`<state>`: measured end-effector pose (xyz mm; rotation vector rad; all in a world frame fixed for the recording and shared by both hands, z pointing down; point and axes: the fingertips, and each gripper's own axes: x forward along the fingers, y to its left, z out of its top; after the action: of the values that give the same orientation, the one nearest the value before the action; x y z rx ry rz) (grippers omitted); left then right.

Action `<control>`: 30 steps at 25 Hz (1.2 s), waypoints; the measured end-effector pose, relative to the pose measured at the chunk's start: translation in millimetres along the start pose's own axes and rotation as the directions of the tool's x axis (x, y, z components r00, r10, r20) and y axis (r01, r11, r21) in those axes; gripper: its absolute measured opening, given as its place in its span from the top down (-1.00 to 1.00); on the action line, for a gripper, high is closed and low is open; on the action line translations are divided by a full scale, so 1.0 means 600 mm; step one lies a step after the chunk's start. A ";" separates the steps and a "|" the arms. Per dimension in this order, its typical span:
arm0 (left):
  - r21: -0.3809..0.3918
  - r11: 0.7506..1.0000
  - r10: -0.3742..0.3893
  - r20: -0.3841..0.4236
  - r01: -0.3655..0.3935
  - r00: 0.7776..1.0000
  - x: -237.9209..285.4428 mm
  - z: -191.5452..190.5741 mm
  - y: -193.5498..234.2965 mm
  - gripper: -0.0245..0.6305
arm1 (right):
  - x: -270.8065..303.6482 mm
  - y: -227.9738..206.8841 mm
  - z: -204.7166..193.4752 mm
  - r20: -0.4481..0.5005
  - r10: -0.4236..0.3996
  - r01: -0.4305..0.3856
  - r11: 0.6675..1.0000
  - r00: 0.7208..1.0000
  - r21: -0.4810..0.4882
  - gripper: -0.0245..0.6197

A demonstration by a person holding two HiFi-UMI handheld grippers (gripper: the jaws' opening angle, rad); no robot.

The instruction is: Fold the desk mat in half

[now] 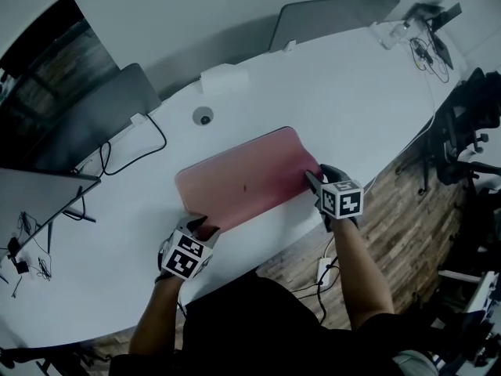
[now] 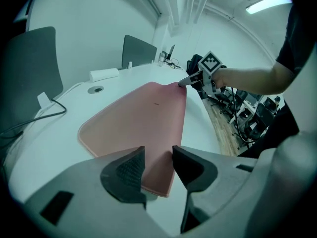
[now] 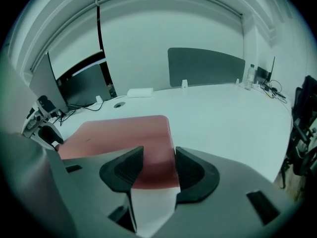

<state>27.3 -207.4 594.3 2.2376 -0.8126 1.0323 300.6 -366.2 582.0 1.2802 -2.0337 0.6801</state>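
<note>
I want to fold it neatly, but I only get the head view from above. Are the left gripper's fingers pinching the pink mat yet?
Observer: No. The left gripper view shows the left gripper with its fingers apart, and the near corner of the desk mat lying flat in the gap.
Operator: And the other one?
Observer: The right gripper is open too. The right gripper view shows the mat's short edge between its fingers, flat on the table.
Operator: What's up above us?
Observer: A lit ceiling light shows in the left gripper view.
</note>
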 end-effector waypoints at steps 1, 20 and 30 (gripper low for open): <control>0.011 1.000 -0.003 0.005 0.003 1.000 -0.004 0.004 -0.005 0.44 | 0.007 -0.001 -0.002 -0.010 -0.006 0.006 1.000 1.000 -0.005 0.29; -0.035 0.999 -0.023 0.018 0.023 1.000 0.043 0.005 -0.021 0.44 | 0.004 0.007 0.016 0.133 -0.031 0.033 0.999 0.991 -0.014 0.26; -0.030 0.999 0.018 0.037 -0.017 0.999 0.047 -0.006 -0.027 0.44 | -0.065 0.006 -0.051 0.110 -0.023 0.010 0.993 0.994 0.115 0.10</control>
<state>52.0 -202.3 614.9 2.2349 -0.8594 0.9830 317.4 -320.3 573.2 1.4278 -2.0959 0.7418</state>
